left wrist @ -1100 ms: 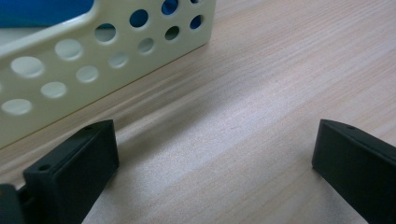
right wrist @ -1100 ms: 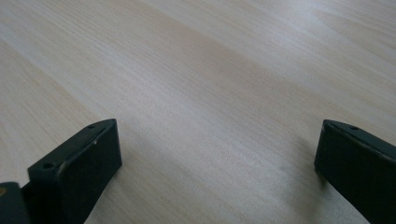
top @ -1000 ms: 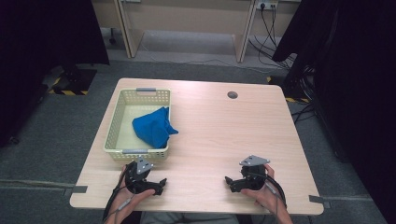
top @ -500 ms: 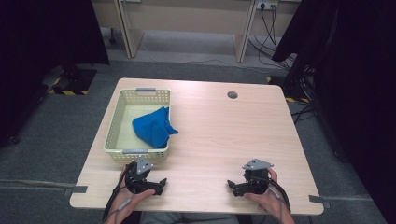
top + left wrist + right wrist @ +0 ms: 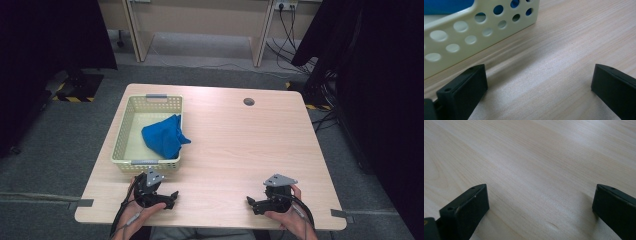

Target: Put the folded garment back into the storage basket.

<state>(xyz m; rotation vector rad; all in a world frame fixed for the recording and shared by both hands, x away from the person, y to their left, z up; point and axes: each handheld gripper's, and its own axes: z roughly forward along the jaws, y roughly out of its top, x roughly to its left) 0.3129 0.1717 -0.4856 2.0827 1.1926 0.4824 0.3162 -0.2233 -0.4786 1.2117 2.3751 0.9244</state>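
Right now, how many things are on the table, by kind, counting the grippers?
Baskets: 1, the cream basket at the table's left.
Cloths: 1, the blue cloth lying in the basket.
Grippers: 2, the left gripper and the right gripper, both open at the near edge.
Total: 4.

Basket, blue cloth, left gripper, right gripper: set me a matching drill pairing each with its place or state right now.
Things:
1. basket
2. blue cloth
3. left gripper
4. right gripper

Places or states:
A. bunched inside the basket
B. open, low over bare wood at the table's near right
C. standing on the table's left side
D. open, just in front of the basket's near wall

Pairs: 1-C, 2-A, 3-D, 4-B
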